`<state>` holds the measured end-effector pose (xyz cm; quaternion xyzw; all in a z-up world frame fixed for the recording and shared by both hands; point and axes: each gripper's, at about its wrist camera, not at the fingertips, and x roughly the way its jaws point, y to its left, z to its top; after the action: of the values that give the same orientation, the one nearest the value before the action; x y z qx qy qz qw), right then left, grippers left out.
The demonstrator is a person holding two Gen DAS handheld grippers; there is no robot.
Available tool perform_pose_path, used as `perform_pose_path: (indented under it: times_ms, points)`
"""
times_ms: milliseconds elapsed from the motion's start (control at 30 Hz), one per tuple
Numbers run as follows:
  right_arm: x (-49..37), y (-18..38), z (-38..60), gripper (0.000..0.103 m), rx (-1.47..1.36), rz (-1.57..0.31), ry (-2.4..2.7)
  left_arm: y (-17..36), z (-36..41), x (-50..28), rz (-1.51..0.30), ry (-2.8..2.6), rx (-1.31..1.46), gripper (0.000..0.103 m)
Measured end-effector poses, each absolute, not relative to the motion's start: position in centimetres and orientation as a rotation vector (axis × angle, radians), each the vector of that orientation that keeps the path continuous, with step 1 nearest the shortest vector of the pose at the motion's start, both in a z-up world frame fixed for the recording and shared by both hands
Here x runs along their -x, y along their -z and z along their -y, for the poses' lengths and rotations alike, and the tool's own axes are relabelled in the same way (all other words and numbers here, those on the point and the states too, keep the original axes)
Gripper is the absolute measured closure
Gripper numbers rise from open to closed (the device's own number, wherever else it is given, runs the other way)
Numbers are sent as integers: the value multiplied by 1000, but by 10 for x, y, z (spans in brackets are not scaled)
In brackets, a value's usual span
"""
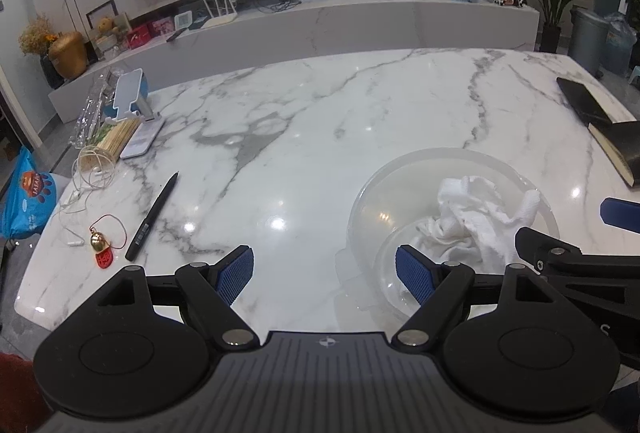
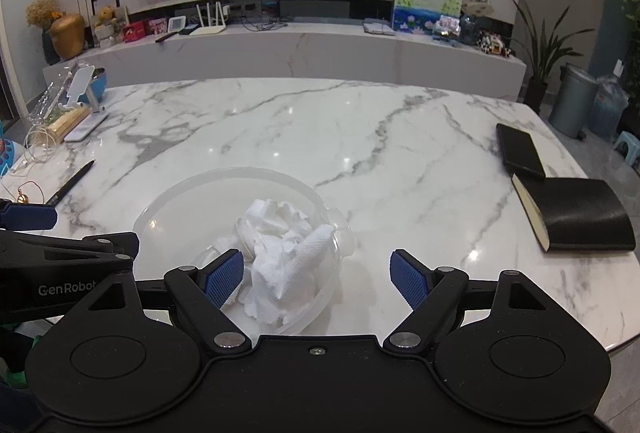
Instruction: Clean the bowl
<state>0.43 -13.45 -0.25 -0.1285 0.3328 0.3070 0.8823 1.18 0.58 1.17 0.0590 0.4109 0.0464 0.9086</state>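
Marble table (image 2: 360,137), clear bowl (image 2: 168,201), crumpled white cloth (image 2: 280,249) inside

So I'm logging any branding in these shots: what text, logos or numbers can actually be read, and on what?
"GenRobot": white letters on the black body of the left gripper, seen from the right wrist view; the end is cut off by the right gripper.
"S": a lone white letter on the right gripper's body, at the left wrist view's edge.
Blue bag: print too blurred to read.
Black pen: markings too small.
Painting: green characters, unreadable.
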Motion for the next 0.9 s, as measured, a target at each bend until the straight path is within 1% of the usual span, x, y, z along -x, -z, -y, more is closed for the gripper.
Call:
perform_pose_path:
  times_ms: [533,667,900]
  points:
    - [0,1,133,24,269,-734,-665,-11,-14,-10,-881,-99,-115,25]
    - [2,-1,134,24,268,-768,-657,-14,-15,-4,-898,-94,-109,25]
    - [14,-1,141,24,280,-770,-668,-15,-13,8,-907,-97,-134,25]
